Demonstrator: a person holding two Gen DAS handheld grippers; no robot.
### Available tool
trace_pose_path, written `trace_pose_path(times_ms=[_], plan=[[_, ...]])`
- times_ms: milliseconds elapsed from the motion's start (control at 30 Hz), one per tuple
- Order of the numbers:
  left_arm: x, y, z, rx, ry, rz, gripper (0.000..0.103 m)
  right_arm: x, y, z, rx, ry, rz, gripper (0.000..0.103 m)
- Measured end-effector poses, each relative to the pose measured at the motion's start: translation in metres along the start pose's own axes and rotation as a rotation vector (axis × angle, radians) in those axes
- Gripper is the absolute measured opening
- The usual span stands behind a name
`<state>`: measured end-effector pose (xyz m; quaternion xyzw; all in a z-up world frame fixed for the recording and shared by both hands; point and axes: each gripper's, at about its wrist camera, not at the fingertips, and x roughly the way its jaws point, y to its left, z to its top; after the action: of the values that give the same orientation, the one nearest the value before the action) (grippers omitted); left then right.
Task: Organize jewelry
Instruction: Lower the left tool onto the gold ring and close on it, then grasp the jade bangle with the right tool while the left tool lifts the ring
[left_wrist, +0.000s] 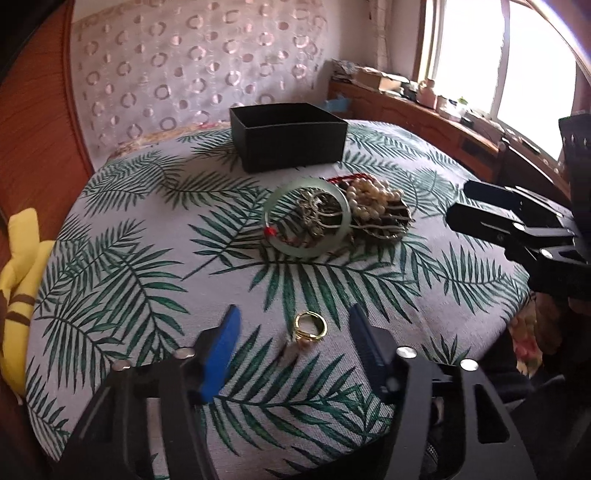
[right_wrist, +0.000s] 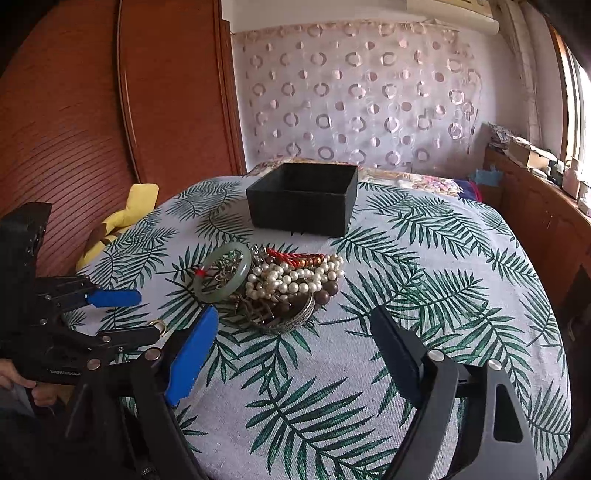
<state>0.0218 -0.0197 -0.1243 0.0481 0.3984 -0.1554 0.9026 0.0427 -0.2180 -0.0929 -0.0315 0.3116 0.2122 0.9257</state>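
A gold ring (left_wrist: 310, 326) lies on the leaf-print cloth between the open fingers of my left gripper (left_wrist: 293, 319); it also shows in the right wrist view (right_wrist: 159, 326). A heap of jewelry lies mid-table: a green jade bangle (left_wrist: 308, 218) (right_wrist: 223, 273), a pearl strand (left_wrist: 373, 201) (right_wrist: 295, 275), brown beads and a red cord. An open, empty black box (left_wrist: 288, 134) (right_wrist: 303, 197) stands behind the heap. My right gripper (right_wrist: 295, 332) is open and empty, just in front of the heap; it shows at the right in the left wrist view (left_wrist: 491, 214).
The cloth-covered table (right_wrist: 424, 295) drops off at its rounded edges. A yellow plush toy (left_wrist: 22, 273) (right_wrist: 122, 218) lies at the table's left. A wooden wall is on the left; a cluttered wooden ledge (left_wrist: 424, 107) runs under the window on the right.
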Motion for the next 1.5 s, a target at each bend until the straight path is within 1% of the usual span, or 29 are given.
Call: trace_pose_path(times_ms=[67,133,300,333,367,400,600,733,833,867,967,1167,1300,1500], plan=[[0.003,-0.002,-0.001,0.008,0.015,0.003,0.043,0.001,-0.001,-0.001,0.001,0.006,-0.001,0.086],[0.005,-0.002,-0.002,0.012,0.025,0.000,0.038,0.003,-0.002,-0.001,0.003,0.011,0.001,0.086],[0.008,-0.004,-0.004,0.052,0.018,0.017,0.038,0.006,-0.001,-0.001,-0.006,0.018,0.005,0.086],[0.007,-0.005,-0.004,0.059,0.013,0.017,0.033,0.007,-0.001,0.000,-0.009,0.020,0.008,0.086],[0.007,-0.005,-0.004,0.064,0.009,0.013,0.020,0.009,0.000,0.000,-0.014,0.023,0.010,0.086],[0.006,-0.004,-0.004,0.066,0.008,0.011,0.019,0.009,0.001,0.001,-0.018,0.025,0.010,0.086],[0.006,0.010,-0.002,0.050,-0.004,0.050,0.018,0.016,0.006,0.008,-0.049,0.038,0.035,0.086],[0.004,0.026,0.000,0.014,-0.018,0.066,0.018,0.024,0.014,0.020,-0.081,0.044,0.068,0.086],[0.001,0.037,0.001,-0.008,-0.031,0.076,0.018,0.034,0.023,0.030,-0.111,0.053,0.110,0.085],[0.000,0.041,0.002,-0.014,-0.035,0.080,0.018,0.039,0.027,0.034,-0.124,0.061,0.129,0.083],[-0.003,0.048,0.003,-0.029,-0.048,0.090,0.018,0.050,0.040,0.041,-0.180,0.076,0.170,0.082],[-0.009,0.062,0.004,-0.065,-0.070,0.100,0.018,0.078,0.063,0.048,-0.293,0.140,0.217,0.081],[-0.014,0.069,0.005,-0.087,-0.087,0.108,0.018,0.088,0.073,0.051,-0.363,0.173,0.227,0.081],[-0.019,0.077,0.003,-0.111,-0.097,0.113,0.018,0.100,0.083,0.049,-0.467,0.212,0.188,0.081]])
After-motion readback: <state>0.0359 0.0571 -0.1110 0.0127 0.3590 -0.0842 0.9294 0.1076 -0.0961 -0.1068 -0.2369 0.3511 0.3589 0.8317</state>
